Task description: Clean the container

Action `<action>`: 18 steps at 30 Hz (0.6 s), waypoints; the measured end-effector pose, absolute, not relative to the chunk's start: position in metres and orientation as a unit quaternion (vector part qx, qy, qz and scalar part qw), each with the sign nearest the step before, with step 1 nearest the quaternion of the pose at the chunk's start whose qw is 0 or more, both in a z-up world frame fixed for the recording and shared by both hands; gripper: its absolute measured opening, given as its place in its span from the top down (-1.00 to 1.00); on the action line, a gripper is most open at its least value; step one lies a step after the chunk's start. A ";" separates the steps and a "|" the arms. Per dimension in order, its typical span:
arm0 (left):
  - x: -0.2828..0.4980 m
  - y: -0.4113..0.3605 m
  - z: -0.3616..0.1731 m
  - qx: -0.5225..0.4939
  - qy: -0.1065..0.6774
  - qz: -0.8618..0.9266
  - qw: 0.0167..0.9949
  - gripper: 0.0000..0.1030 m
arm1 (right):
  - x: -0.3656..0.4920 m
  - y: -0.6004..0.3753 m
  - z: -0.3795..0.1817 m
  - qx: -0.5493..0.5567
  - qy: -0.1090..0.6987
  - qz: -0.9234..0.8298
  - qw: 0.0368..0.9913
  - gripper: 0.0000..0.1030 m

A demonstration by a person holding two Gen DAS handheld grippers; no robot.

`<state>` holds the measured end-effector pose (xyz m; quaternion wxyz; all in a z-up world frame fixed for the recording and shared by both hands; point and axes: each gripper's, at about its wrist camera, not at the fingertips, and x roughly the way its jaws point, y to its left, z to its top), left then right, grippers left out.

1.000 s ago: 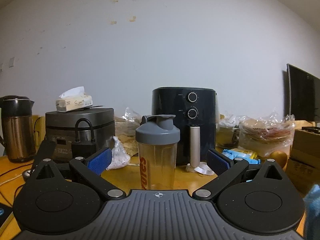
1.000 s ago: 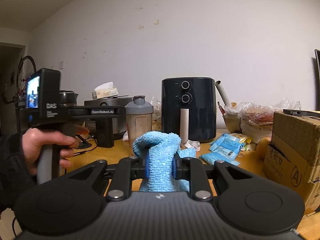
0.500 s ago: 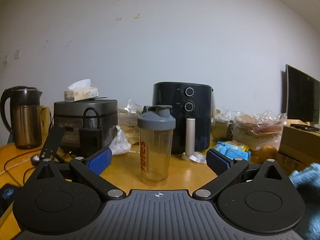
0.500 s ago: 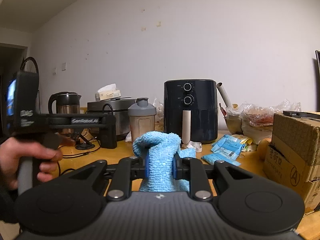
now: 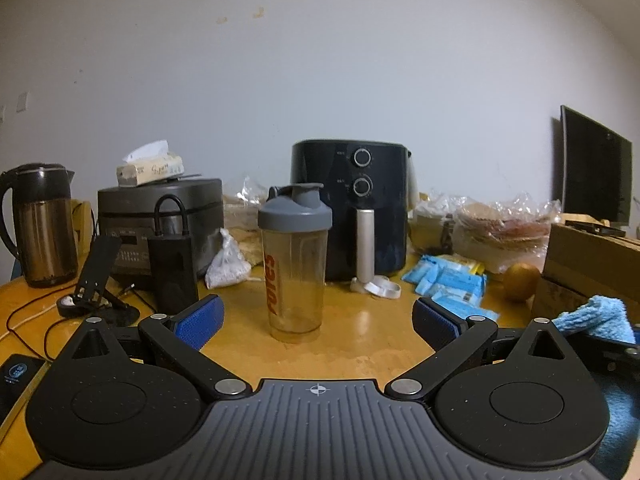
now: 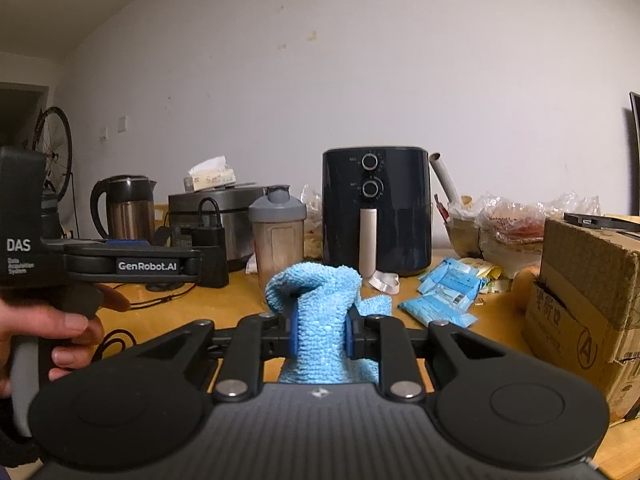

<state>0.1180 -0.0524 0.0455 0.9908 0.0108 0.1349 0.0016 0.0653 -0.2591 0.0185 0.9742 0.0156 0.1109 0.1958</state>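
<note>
We have the shaker bottle [image 5: 295,264] standing upright on the yellow tabletop [image 5: 360,340], dead ahead at twelve o'clock of the left gripper [image 5: 316,316], whose blue pads are spread wide with nothing between them. The bottle sits apart from both pads, in front of the black air fryer [image 5: 352,208], with the small black power bank [image 5: 173,264] off at ten o'clock. Our right gripper [image 6: 320,326] is pinching the blue microfibre cloth [image 6: 320,304], bunched up between its pads; from that side the bottle shows at eleven o'clock, beyond the cloth.

The bottle looks like thin clear plastic with a grey screw lid and flip cap — nearly empty, only a film of residue near the base, so we judge it light and easy to tip. Its wall is smooth and probably slick, and it may flex if squeezed hard. We would take it with the left gripper around the mid-body, below the lid where the wall runs straightest, pads on opposite sides, low enough that it does not topple. The lid is still on, so the inside cannot be reached yet. The cloth is soft and limp — it will drape and needs pressing against the surface to wipe.
</note>
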 end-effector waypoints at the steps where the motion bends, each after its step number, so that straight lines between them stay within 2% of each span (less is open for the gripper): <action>1: 0.120 -0.052 0.046 0.008 0.145 0.001 0.989 -1.00 | 0.069 -0.258 0.020 0.012 0.120 0.196 0.973 0.66; 18: 0.165 -0.041 0.046 -0.039 0.310 -0.035 0.949 -1.00 | 0.142 -0.235 0.038 -0.040 0.279 0.209 0.936 0.65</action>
